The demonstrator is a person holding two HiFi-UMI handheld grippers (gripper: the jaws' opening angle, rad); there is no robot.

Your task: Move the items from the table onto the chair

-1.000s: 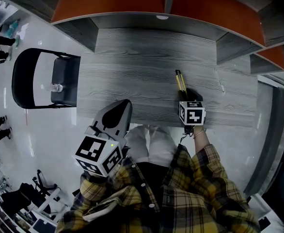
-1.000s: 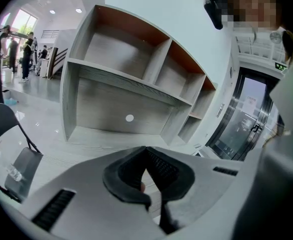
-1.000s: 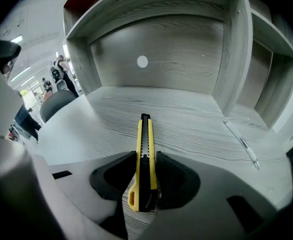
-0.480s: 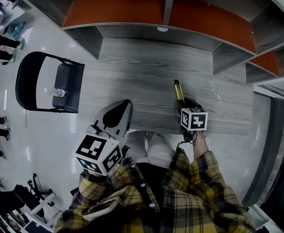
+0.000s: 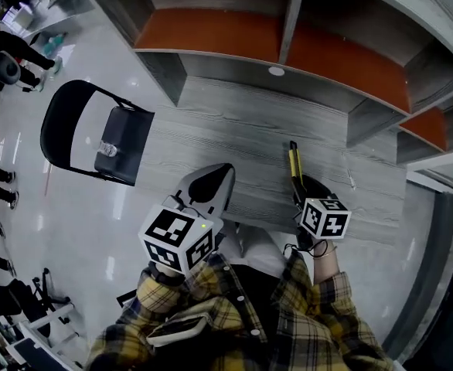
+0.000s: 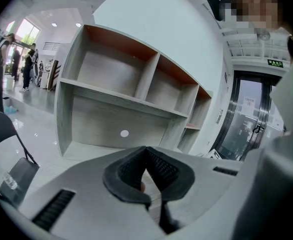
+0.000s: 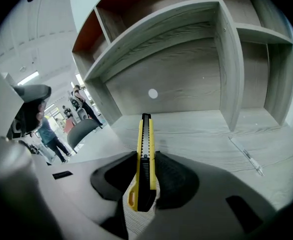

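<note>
Grey table (image 5: 234, 141) before you has the yellow knife (image 7: 145, 154) at about four o'clock. Your right gripper (image 7: 146, 179) pinches its handle; your left gripper (image 6: 146, 171) is closed on nothing. You are at the pickup step, I think. Next, lift it and carry it to the chair (image 5: 122, 157) at nine o'clock.

Bright even light, sharp centre, heavy fisheye edges.

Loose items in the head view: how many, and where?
3. A yellow utility knife clamped in the right gripper; a thin pen-like item on the table to its right; a clear item on the chair seat. More may be hidden.
</note>
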